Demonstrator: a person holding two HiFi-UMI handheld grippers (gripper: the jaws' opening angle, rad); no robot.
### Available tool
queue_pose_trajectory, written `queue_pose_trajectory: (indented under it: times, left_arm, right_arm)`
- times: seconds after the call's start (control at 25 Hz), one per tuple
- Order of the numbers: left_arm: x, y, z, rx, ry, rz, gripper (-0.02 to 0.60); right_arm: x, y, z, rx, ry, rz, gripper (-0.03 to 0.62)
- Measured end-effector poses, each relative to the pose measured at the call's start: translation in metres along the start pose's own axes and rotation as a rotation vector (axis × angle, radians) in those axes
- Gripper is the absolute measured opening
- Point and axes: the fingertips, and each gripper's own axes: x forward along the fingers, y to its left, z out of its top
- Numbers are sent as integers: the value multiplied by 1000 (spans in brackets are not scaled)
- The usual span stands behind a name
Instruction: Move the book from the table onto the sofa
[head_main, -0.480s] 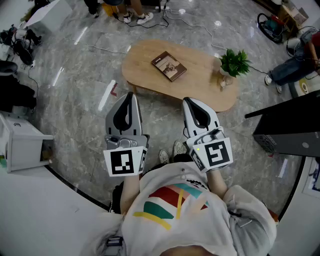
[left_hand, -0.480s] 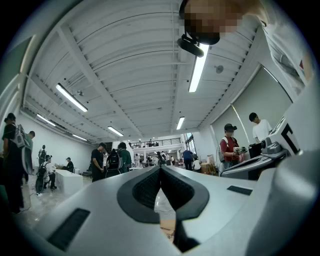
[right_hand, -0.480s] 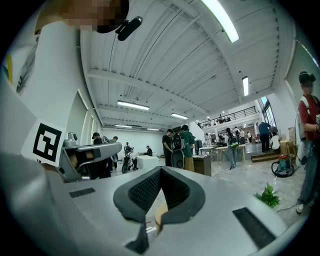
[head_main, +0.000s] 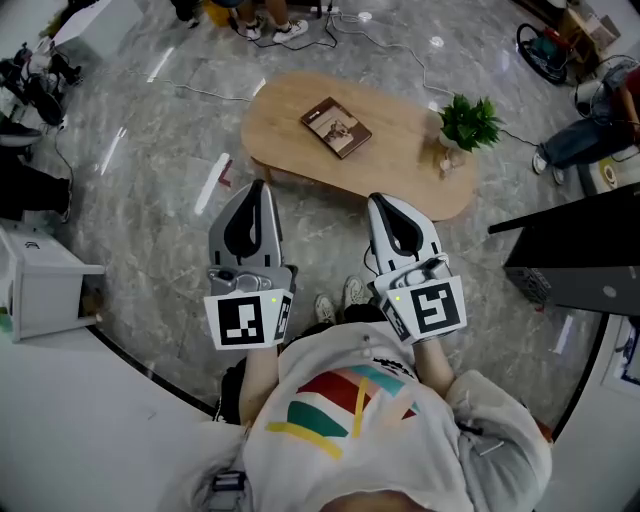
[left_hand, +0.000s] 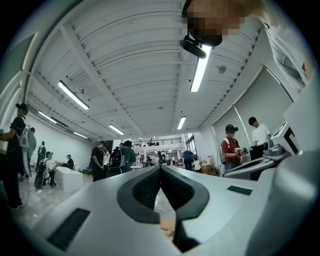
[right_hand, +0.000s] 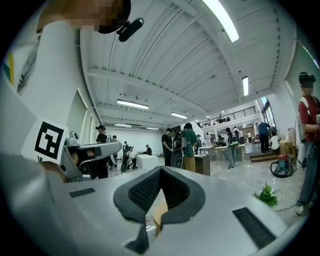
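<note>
A brown book (head_main: 336, 127) lies flat on the oval wooden table (head_main: 300, 110), a little left of its middle. Both grippers are held level in front of the person's chest, short of the table's near edge. My left gripper (head_main: 259, 187) is shut with nothing between its jaws, and its tip points toward the table's left end. My right gripper (head_main: 376, 201) is also shut and empty, near the table's front edge. In the left gripper view the dark pads (left_hand: 150, 187) meet, and so do the pads (right_hand: 145, 192) in the right gripper view. No sofa is in view.
A small potted plant (head_main: 466, 127) stands at the table's right end and also shows as the plant (right_hand: 267, 195). A black cabinet (head_main: 580, 250) is at the right, a white unit (head_main: 40, 290) at the left. Cables (head_main: 380, 45) cross the grey floor behind the table. Several people stand beyond.
</note>
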Motion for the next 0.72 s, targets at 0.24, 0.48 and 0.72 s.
queue_pose_trajectory:
  times: [0.24,0.48,0.72]
  left_arm:
    - [11,-10,-2,-2,3,-6,8]
    - [29,-20,0,14,2,-6,8]
    - [46,-33,2,26,-27,15,8]
  right_arm:
    - [-3,-21,-1,32,-17,-32,11]
    - [-3,-43,0,46,-35,-30,12]
    - [-11,-63,-10,28,-16,2,12]
